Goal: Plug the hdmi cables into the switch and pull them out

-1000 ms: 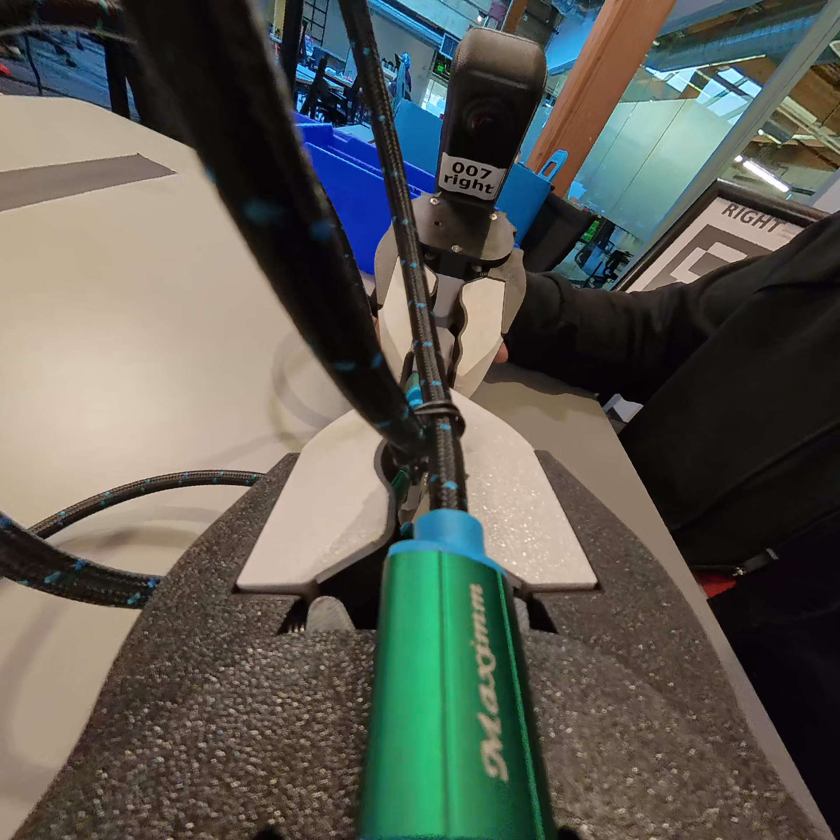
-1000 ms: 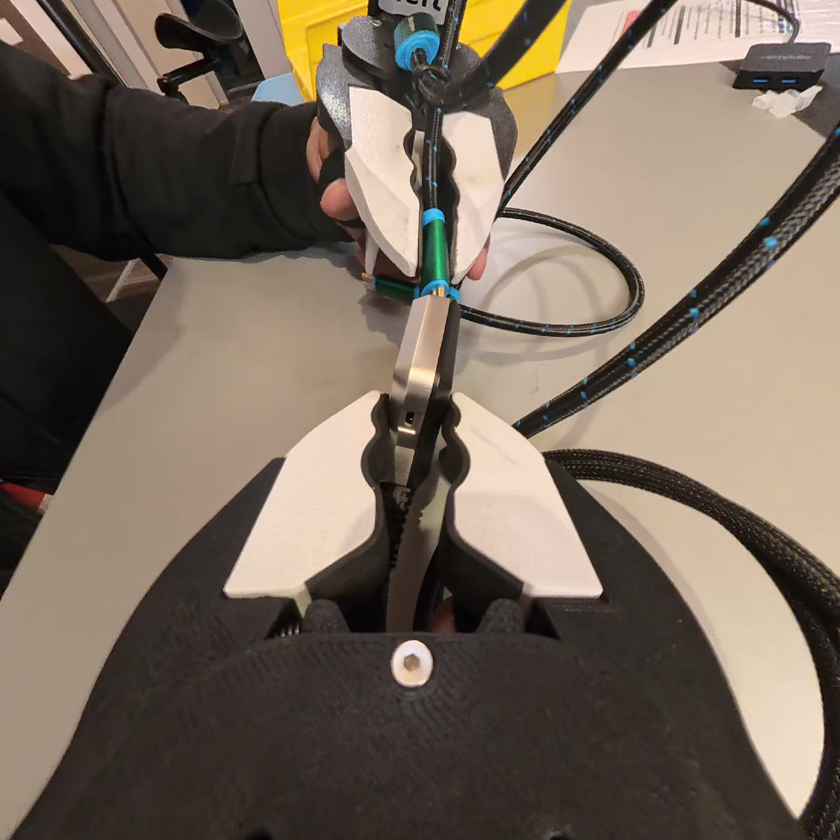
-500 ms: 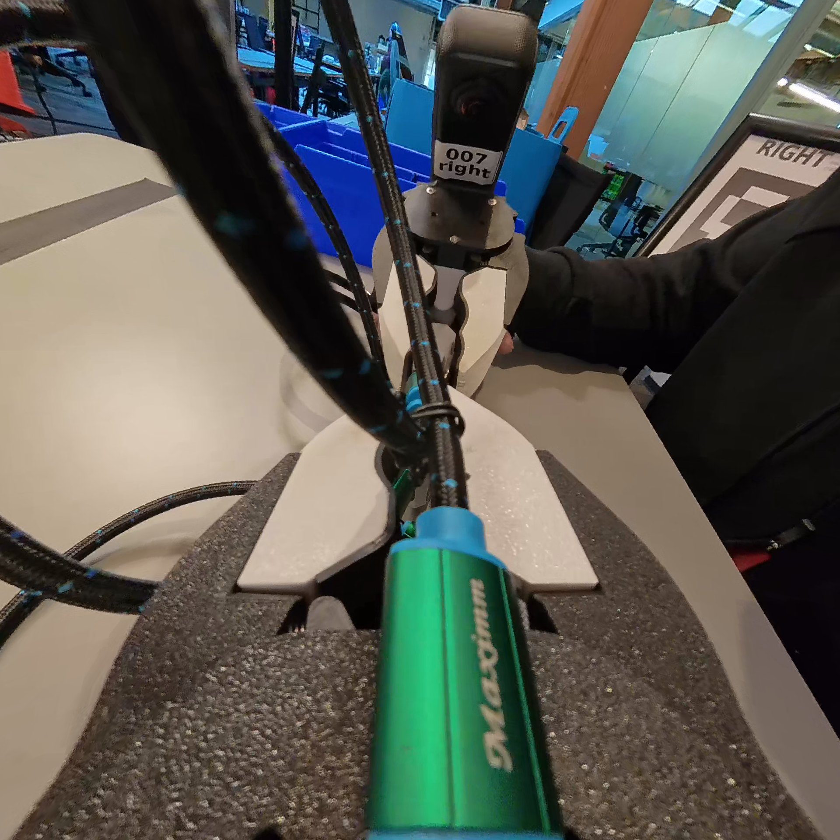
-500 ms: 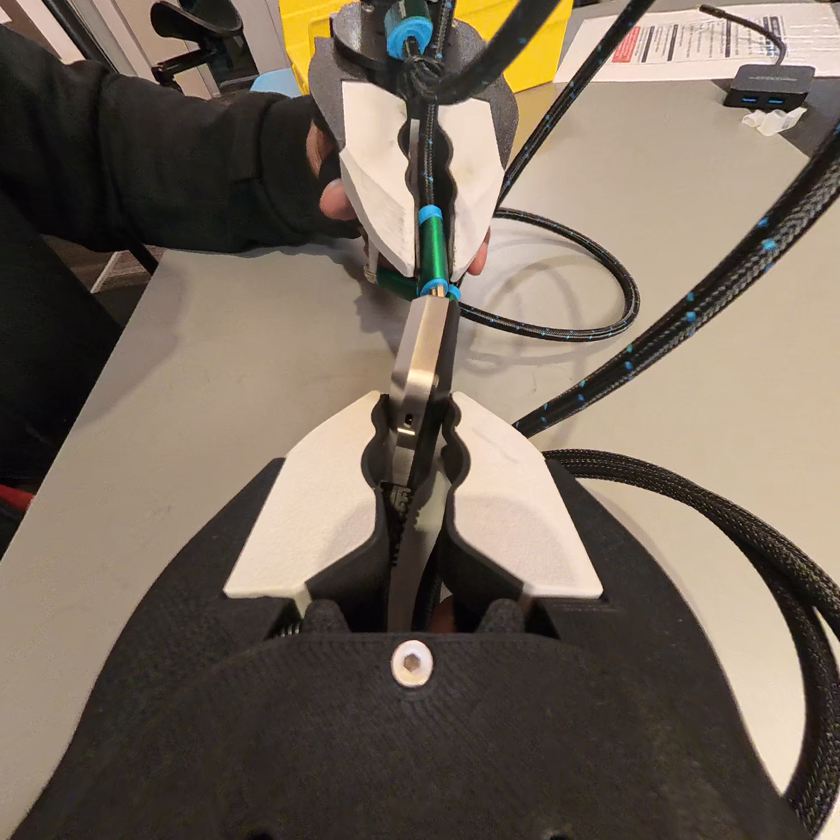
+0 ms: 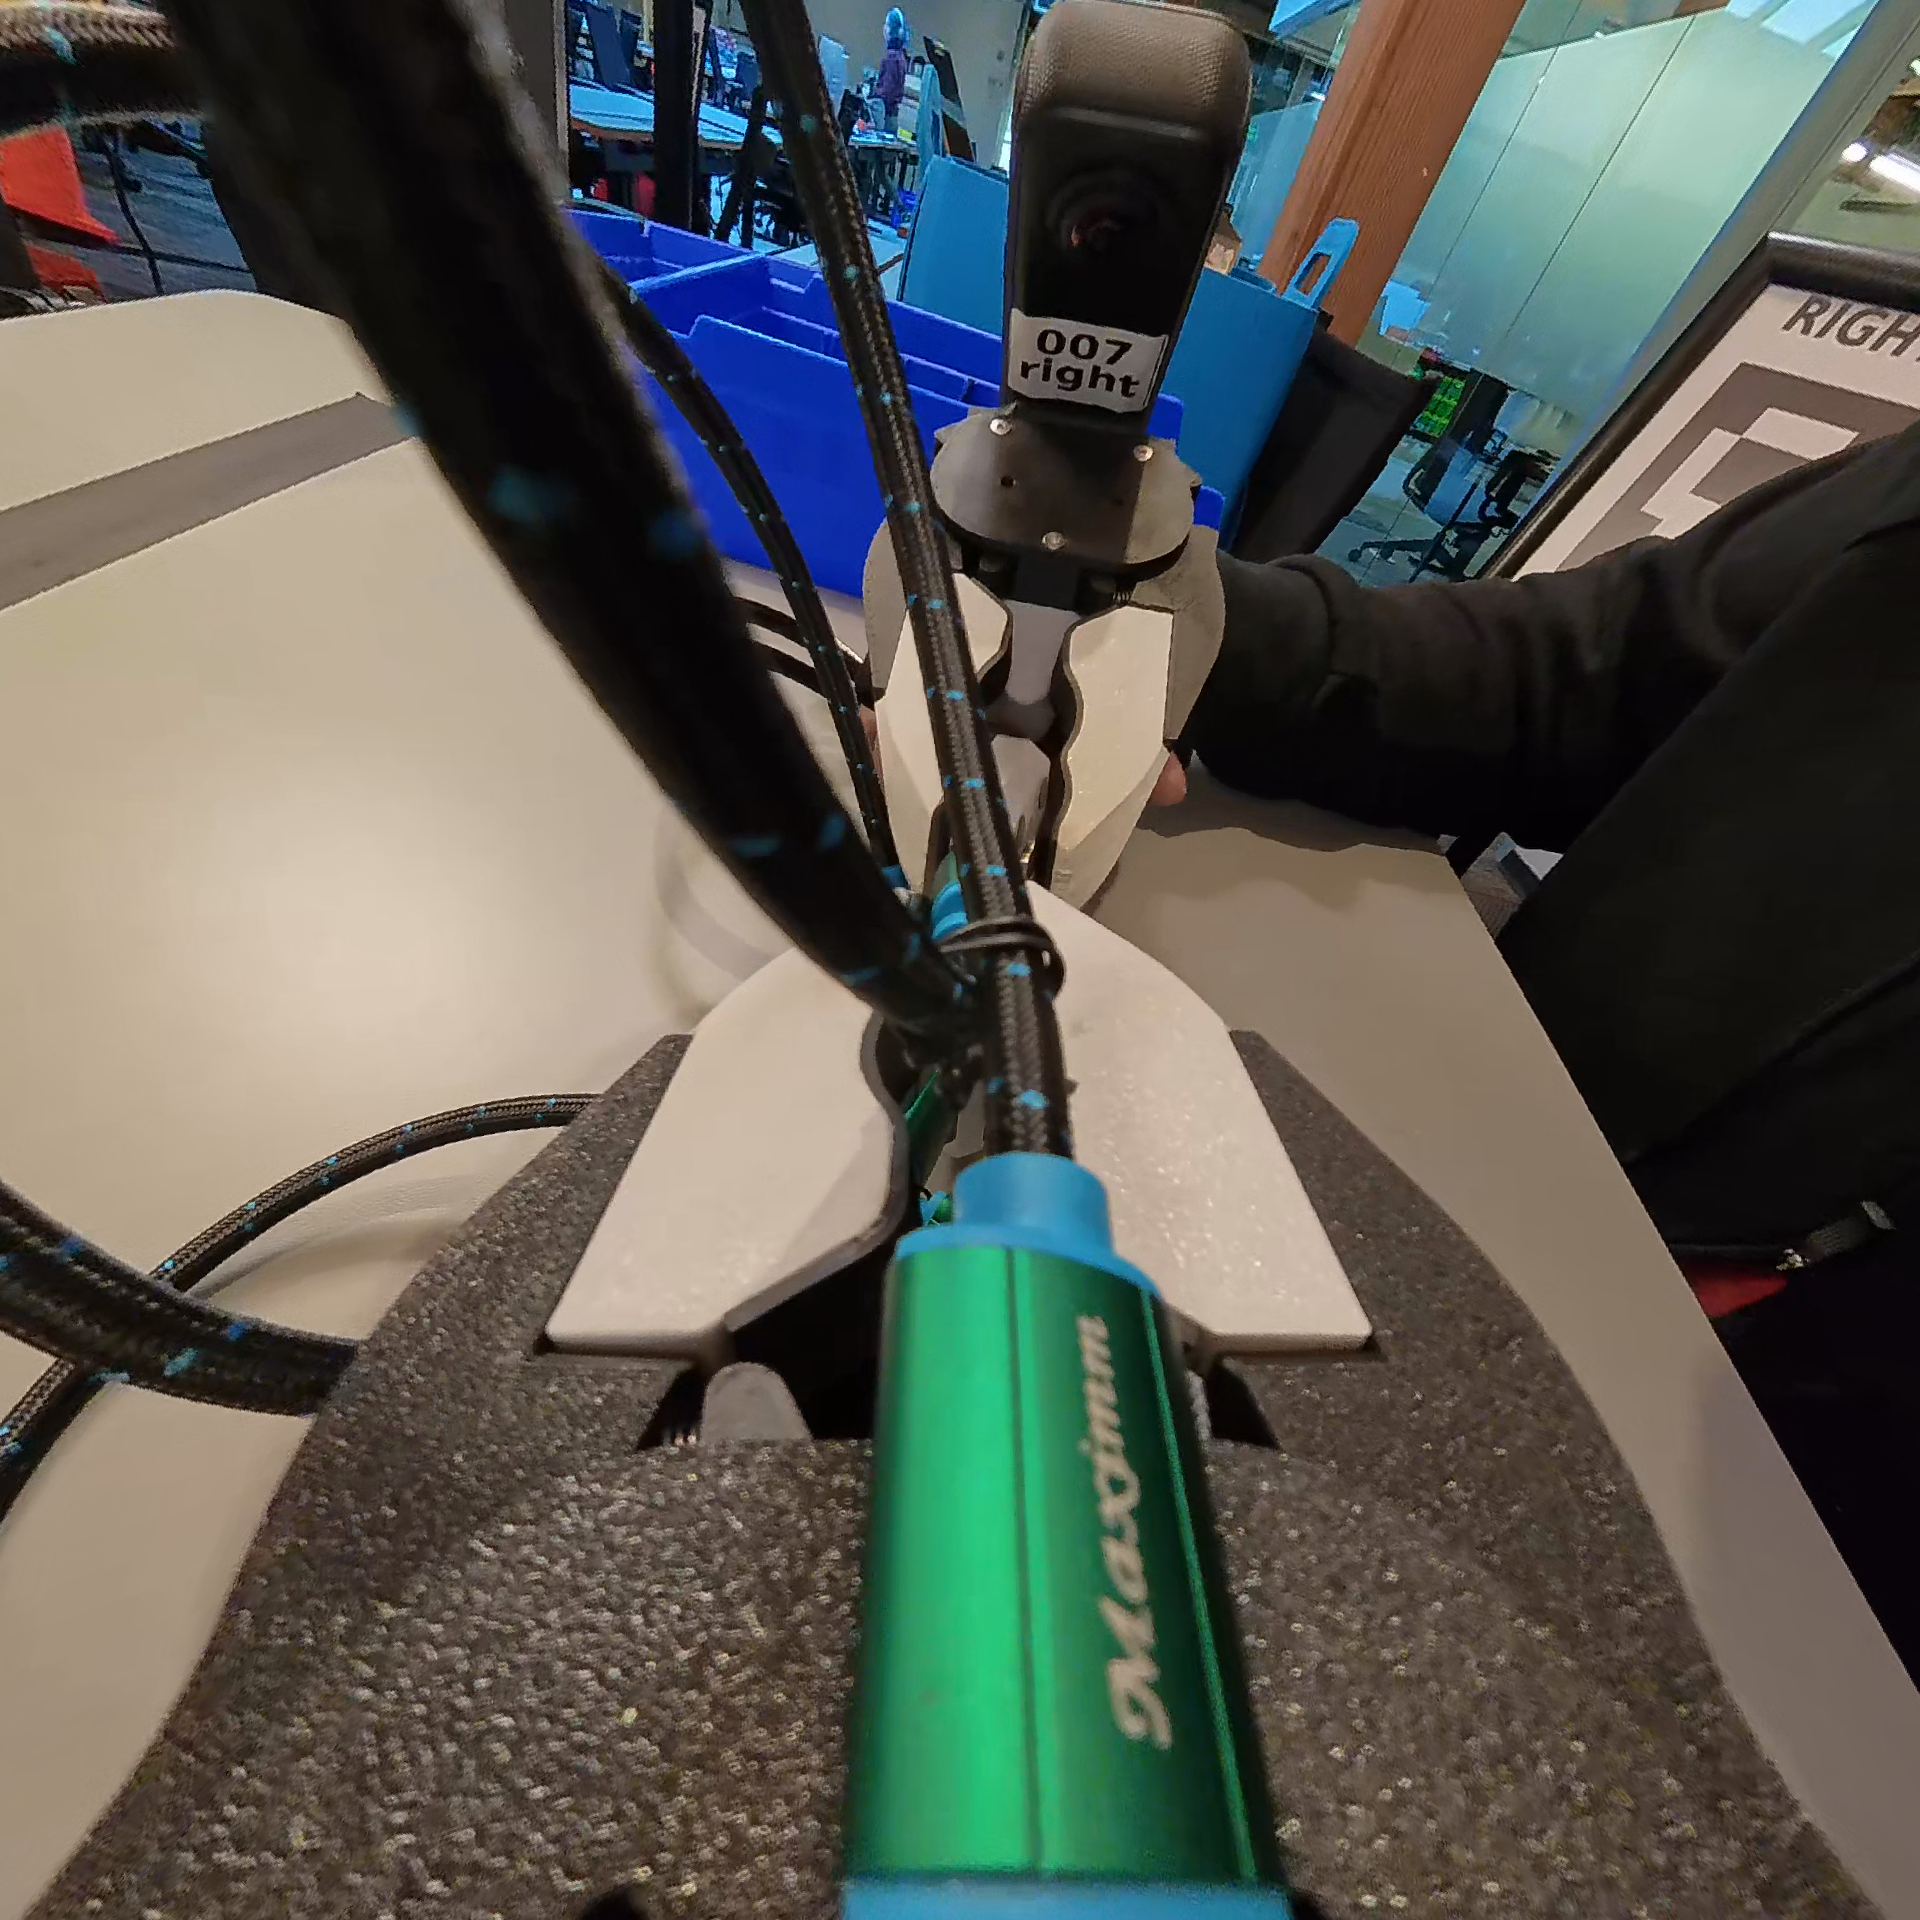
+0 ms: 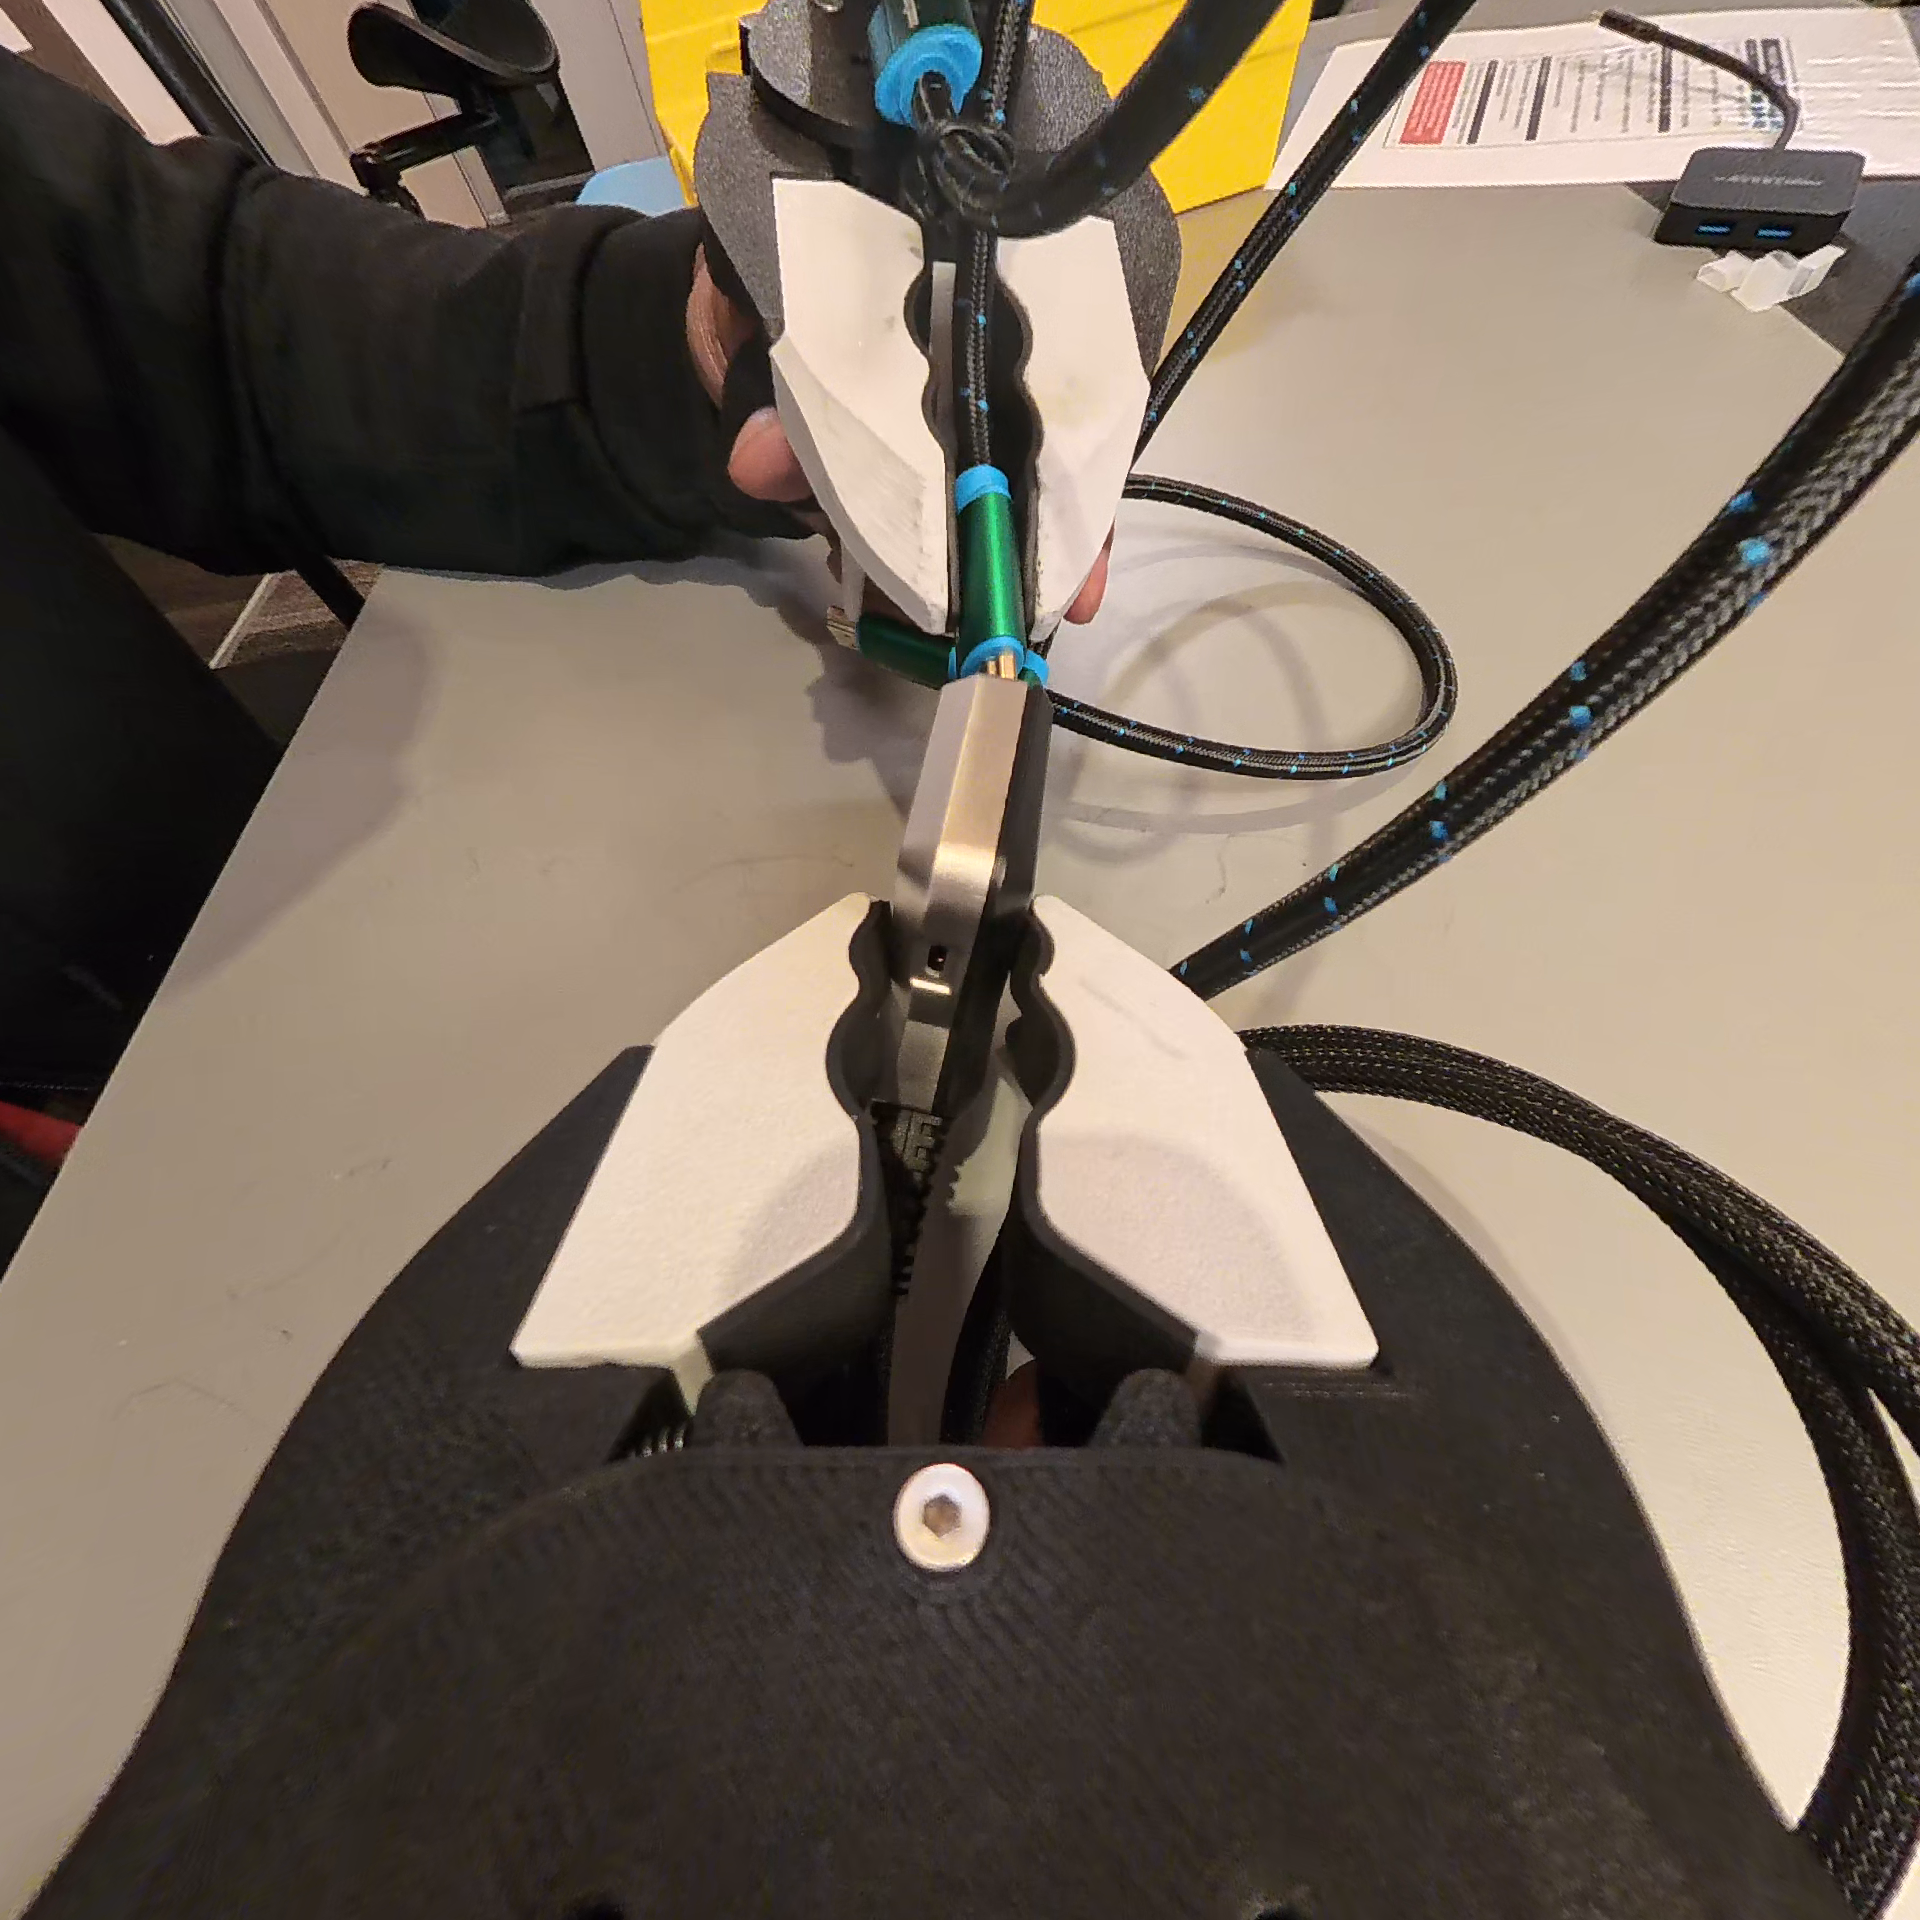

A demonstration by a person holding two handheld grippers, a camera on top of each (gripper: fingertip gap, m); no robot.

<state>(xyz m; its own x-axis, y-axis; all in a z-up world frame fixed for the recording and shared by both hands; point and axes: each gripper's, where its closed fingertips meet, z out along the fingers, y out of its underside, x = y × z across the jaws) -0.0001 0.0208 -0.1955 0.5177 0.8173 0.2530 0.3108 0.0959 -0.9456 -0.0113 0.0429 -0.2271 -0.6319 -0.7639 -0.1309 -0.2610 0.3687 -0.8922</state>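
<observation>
My right gripper (image 6: 951,914) is shut on the silver and black switch (image 6: 966,810), held edge-on above the grey table (image 6: 520,831). My left gripper (image 6: 987,613) faces it, shut on a green HDMI plug (image 6: 987,566) whose gold tip sits at the switch's far edge. A second green plug (image 6: 899,649) lies just left of that tip. In the left wrist view my left gripper (image 5: 997,935) is closed on the braided cable (image 5: 1023,1049), and another green plug (image 5: 1029,1558) rests on top of its body. The right gripper (image 5: 1023,862) stands right in front.
Thick black braided cables (image 6: 1662,623) arc over the table and loop behind the left gripper (image 6: 1299,758). A yellow bin (image 6: 1226,104), a paper sheet (image 6: 1610,83) and a black hub (image 6: 1766,192) sit at the back. Blue bins (image 5: 790,384) stand behind the right gripper. There is about 5 centimeters between the tips of the two grippers.
Very little. The left gripper has tilted slightly and the cables have swayed. Both holds are unchanged and the plug tip stays at the switch's edge.
</observation>
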